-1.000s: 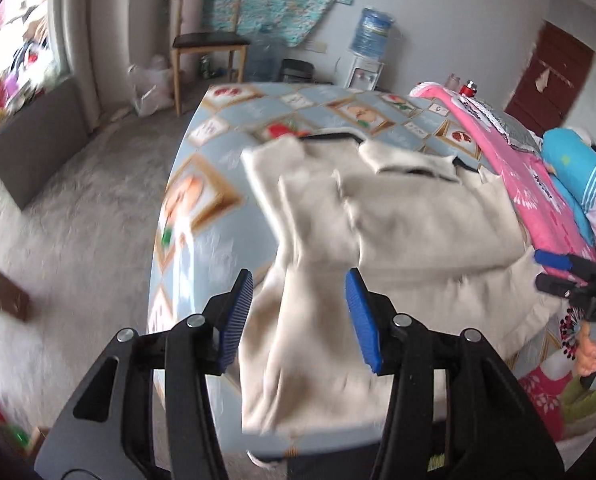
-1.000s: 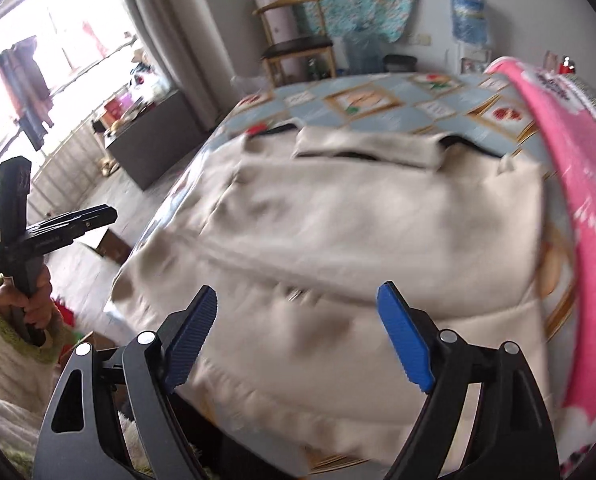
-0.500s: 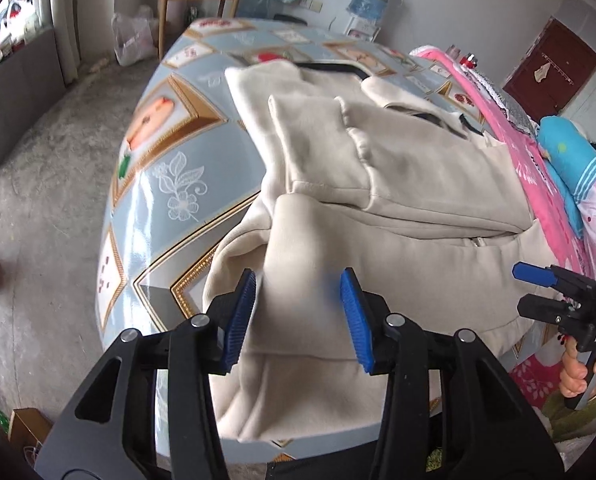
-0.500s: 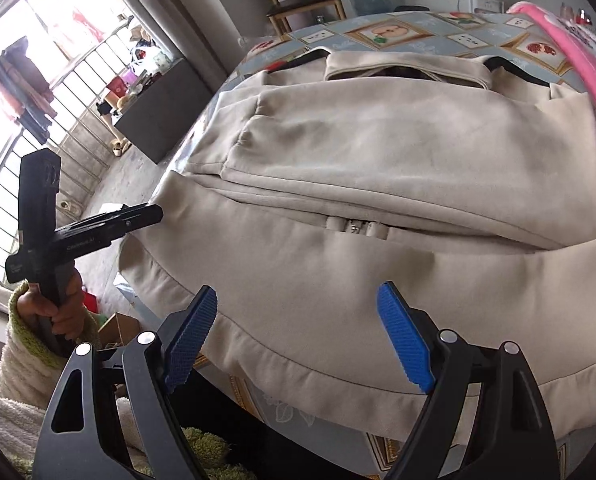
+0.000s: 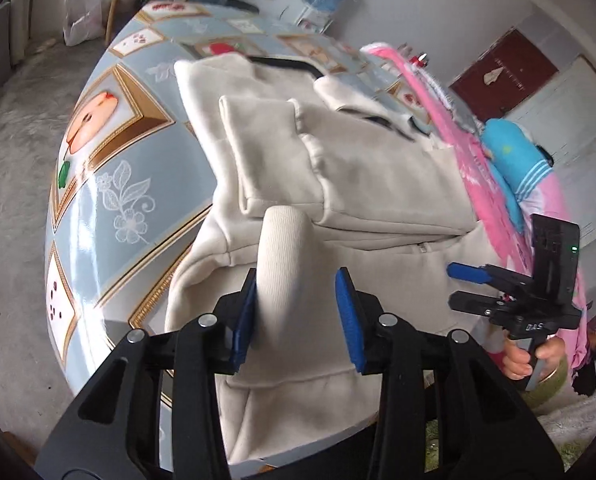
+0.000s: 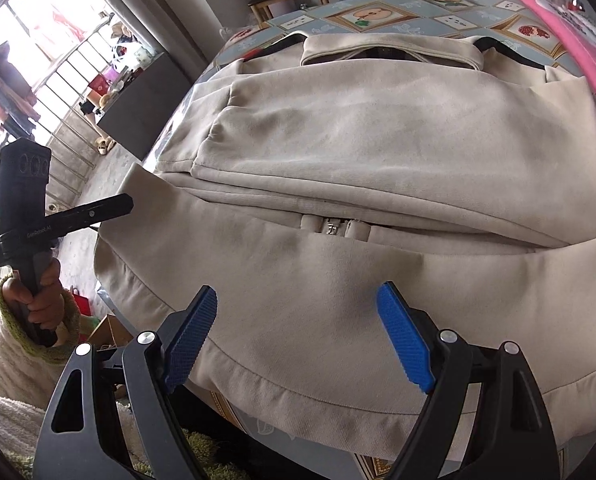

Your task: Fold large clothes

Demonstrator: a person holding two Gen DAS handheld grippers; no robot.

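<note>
Jacket (image 6: 378, 152), beige, lies spread on tabletop (image 5: 98, 184), sleeves folded in, hem hanging over near edge. Step in hand: taking hem for fold toward collar. Left hand-held gripper (image 5: 296, 316) has just been closing, raised fold of hem between pads, not pinched yet. Right hand-held gripper (image 6: 298, 340) gapes wide above hem, empty. Next: clamp both, lift together. Containers: none seen.

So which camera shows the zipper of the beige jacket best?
The right wrist view: the zipper pull sits central and sharp under the folded edge of the beige jacket. The left wrist view shows it only small.
</note>
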